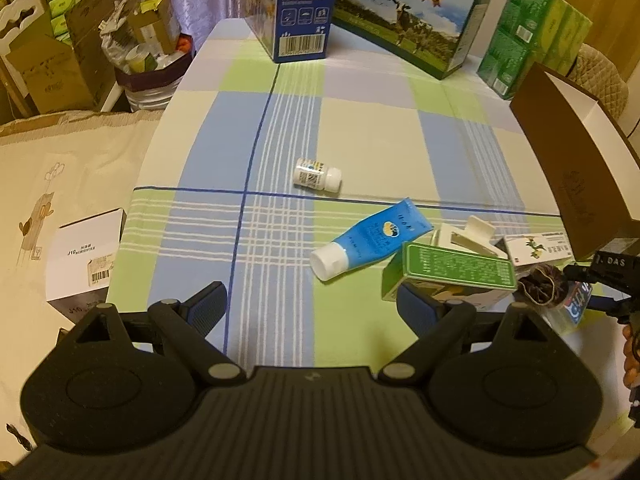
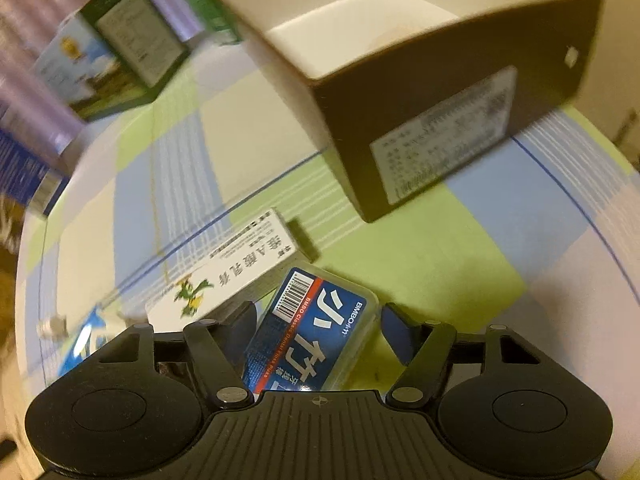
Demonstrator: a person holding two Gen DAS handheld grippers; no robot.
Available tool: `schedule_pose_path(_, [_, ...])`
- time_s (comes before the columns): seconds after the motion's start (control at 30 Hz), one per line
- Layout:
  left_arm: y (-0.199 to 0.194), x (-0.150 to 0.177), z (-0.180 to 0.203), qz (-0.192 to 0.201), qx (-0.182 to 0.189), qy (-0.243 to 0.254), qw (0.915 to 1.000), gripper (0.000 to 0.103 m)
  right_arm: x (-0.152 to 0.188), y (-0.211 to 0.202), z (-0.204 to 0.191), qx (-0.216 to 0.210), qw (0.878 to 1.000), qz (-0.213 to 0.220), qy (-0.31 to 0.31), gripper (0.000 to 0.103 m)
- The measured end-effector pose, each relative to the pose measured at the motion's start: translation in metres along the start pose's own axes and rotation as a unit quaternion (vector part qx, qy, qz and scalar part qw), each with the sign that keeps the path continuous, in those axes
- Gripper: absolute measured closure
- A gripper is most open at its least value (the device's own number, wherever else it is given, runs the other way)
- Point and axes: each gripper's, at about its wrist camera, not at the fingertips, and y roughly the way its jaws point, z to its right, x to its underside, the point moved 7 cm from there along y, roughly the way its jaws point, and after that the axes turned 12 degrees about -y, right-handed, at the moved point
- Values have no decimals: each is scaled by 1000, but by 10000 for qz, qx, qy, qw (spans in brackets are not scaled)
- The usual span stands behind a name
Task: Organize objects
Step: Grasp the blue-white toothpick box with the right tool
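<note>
My right gripper (image 2: 316,330) is shut on a blue floss-pick case (image 2: 320,332), which sits tilted between the widely spread jaws. It hovers low over the checked tablecloth (image 2: 420,264), next to a white ointment box (image 2: 236,276) and in front of an open brown box (image 2: 440,120) with a white inside. My left gripper (image 1: 312,308) is open and holds nothing. Ahead of it lie a blue tube (image 1: 368,240), a white pill bottle (image 1: 318,176) and a green carton (image 1: 452,276). The right gripper (image 1: 600,276) and the case (image 1: 578,300) show at the right edge.
A white clip (image 1: 468,236) and a dark pouch (image 1: 540,284) lie by the green carton. Milk cartons (image 1: 404,20), a blue box (image 1: 304,8) and green tissue packs (image 1: 532,36) line the table's far side. Cardboard boxes (image 1: 60,64) and a full bin (image 1: 152,68) stand to the left.
</note>
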Motion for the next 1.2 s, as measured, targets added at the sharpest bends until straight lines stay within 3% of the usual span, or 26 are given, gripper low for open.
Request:
schedule_pose_path(0.1, [6, -2, -1, -46, -20, 10, 10000, 13, 4, -5, -3, -33, 9961, 24, -882, 38])
schedule_pose_path(0.2, [11, -5, 0, -73, -6, 56, 10000, 13, 11, -14, -4, 123, 9804, 97, -1965, 38])
schedule_pose_path(0.27, [14, -7, 1, -83, 10, 91, 9999, 13, 15, -20, 0, 294, 9728, 101, -2294, 38])
schedule_pose_path(0.53, [29, -17, 11, -134, 69, 258, 9996, 13, 16, -27, 19, 77, 9938, -3, -1113, 36])
schedule_pose_path(0.77, [42, -29, 17, -111, 97, 441, 9989, 13, 24, -12, 16, 362, 9946, -139, -962, 37])
schedule_pose_path(0.87, [49, -35, 17, -119, 97, 488, 9987, 13, 23, -11, 18, 422, 9937, -94, -1030, 46])
schedule_pose_path(1.2, [83, -57, 24, -138, 322, 739, 9966, 14, 14, -13, 44, 693, 9928, -28, -981, 46])
